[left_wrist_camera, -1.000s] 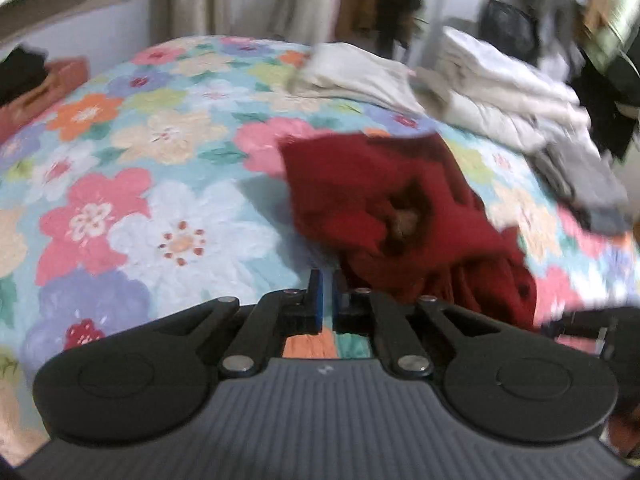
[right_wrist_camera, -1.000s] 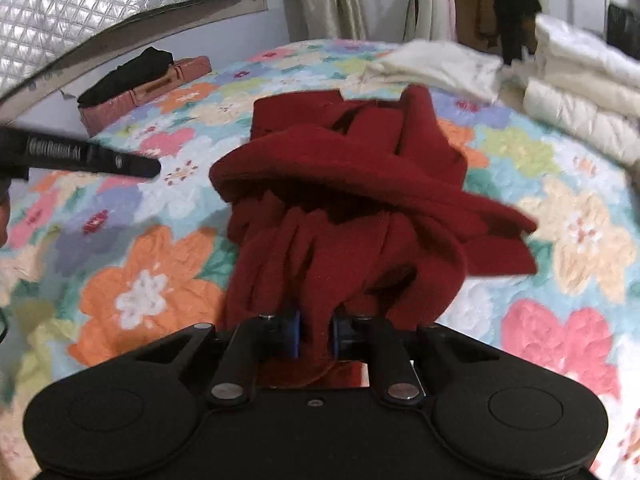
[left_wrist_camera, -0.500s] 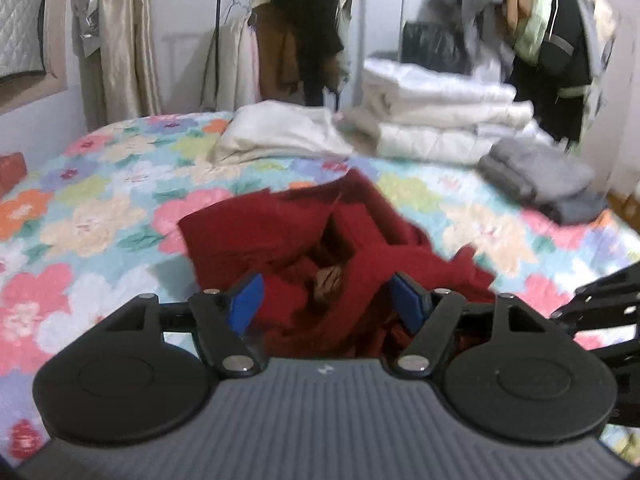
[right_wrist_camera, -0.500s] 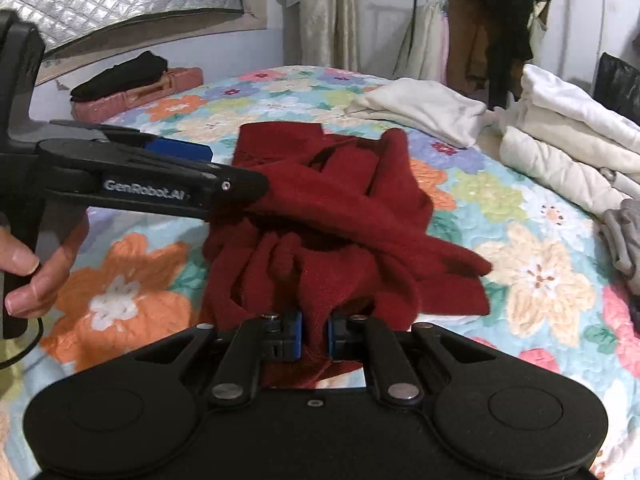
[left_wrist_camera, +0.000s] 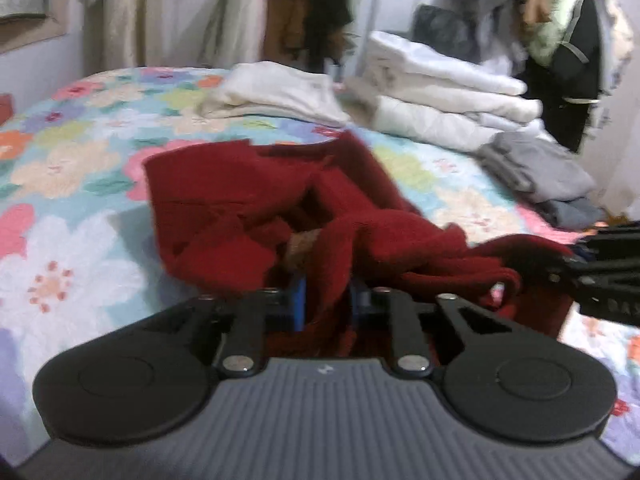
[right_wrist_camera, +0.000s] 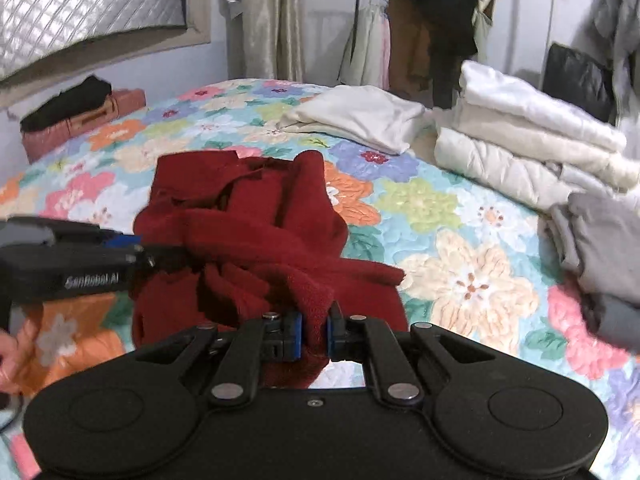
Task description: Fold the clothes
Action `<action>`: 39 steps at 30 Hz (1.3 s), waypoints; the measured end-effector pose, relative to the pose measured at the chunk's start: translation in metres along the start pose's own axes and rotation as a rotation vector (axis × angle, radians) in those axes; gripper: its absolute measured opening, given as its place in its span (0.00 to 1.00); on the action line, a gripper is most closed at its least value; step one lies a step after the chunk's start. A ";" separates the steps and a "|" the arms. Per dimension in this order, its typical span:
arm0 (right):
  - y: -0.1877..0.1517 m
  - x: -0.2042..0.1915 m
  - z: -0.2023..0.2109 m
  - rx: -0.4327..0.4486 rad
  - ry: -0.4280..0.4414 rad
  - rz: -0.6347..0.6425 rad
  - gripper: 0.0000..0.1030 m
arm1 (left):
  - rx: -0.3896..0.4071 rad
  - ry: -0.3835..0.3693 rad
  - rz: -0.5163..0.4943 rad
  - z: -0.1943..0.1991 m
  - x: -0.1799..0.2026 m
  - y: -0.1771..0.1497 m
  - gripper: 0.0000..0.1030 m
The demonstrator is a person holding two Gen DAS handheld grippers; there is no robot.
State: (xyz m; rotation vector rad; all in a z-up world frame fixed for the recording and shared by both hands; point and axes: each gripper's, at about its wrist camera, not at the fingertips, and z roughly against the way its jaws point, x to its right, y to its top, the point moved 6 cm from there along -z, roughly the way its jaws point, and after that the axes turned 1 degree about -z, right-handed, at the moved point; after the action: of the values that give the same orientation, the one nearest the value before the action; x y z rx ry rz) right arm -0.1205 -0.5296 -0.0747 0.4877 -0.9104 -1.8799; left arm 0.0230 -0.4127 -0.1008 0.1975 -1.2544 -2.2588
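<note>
A crumpled dark red garment (left_wrist_camera: 224, 200) lies on the floral bedspread (left_wrist_camera: 72, 160). My left gripper (left_wrist_camera: 328, 304) is shut on a thick fold at its near edge, red cloth filling the gap between the blue pads. In the right wrist view the same garment (right_wrist_camera: 248, 216) bunches toward me, and my right gripper (right_wrist_camera: 314, 330) is shut on a strip of it. The left gripper (right_wrist_camera: 136, 256) reaches in from the left and bites the garment's left side. The right gripper (left_wrist_camera: 576, 260) shows at the right edge of the left wrist view, holding the other end.
A folded cream garment (right_wrist_camera: 360, 116) and a stack of white quilts (right_wrist_camera: 520, 140) sit at the far side of the bed. Folded grey clothes (right_wrist_camera: 600, 240) lie at the right. A pink case with a black item (right_wrist_camera: 80, 116) sits far left. A clothes rack (right_wrist_camera: 432, 20) stands behind.
The left gripper, shut and empty a second ago, opened wide over the red garment and has now closed on a fold. The right gripper kept its hold throughout.
</note>
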 end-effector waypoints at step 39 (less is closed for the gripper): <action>0.035 0.291 -0.005 -0.065 -0.695 -0.288 0.17 | -0.104 0.202 0.330 0.044 -0.158 -0.020 0.32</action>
State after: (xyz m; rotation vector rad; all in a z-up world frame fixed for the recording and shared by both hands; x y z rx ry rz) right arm -0.2313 -0.7983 -0.0370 -0.1061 -1.2650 -2.3899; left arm 0.1314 -0.2883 -0.1135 0.1617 -0.9822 -1.9607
